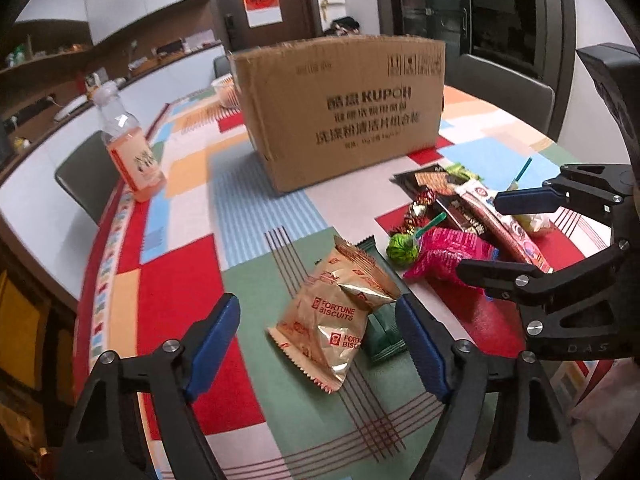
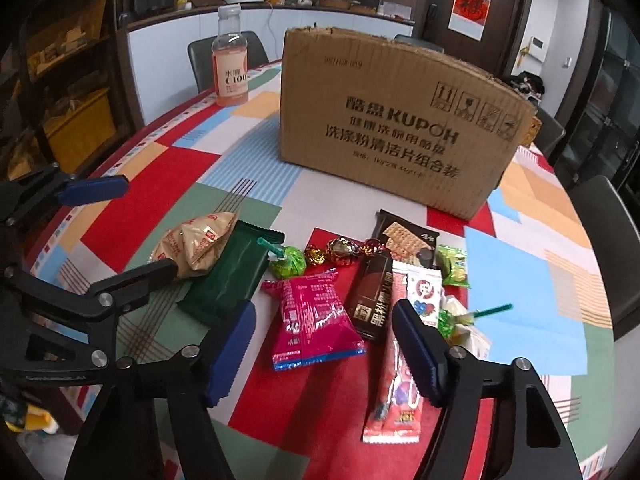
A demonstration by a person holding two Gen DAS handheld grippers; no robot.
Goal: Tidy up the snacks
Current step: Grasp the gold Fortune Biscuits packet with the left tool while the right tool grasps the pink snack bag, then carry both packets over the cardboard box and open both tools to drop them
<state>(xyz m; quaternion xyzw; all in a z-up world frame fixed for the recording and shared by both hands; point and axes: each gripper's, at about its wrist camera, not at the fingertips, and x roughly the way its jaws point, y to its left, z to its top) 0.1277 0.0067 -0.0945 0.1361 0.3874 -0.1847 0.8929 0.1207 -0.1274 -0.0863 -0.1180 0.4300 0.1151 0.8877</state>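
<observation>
- Both grippers' blue-padded fingers stand wide apart, nothing held. Left gripper (image 1: 318, 344) hovers over the gold foil "Fortune Biscuits" packet (image 1: 334, 316); right gripper (image 2: 322, 346) hovers over the magenta crinkled snack packet (image 2: 314, 320).
- Gold packet lies on the table, overlapping the dark green wrapped bar (image 2: 232, 272) beside it.
- Magenta packet lies flat, between the green bar and the dark brown chocolate bar wrapper (image 2: 370, 300).
- Long red-and-white stick packet (image 2: 400, 380) lies just right of the magenta packet, partly under the right gripper's right finger.
- Green-wrapped lollipop (image 2: 286, 260), foil-wrapped candies (image 2: 340, 252), black cracker packet (image 2: 408, 240) sit behind, clustered together.
- Open brown corrugated cardboard box (image 2: 400, 128) printed "KUPOH" stands upright behind the snacks.
- Clear plastic bottle with orange label (image 2: 231, 64) stands upright, well left of the box.
- All rest on the multicoloured patchwork tablecloth (image 1: 180, 292).
</observation>
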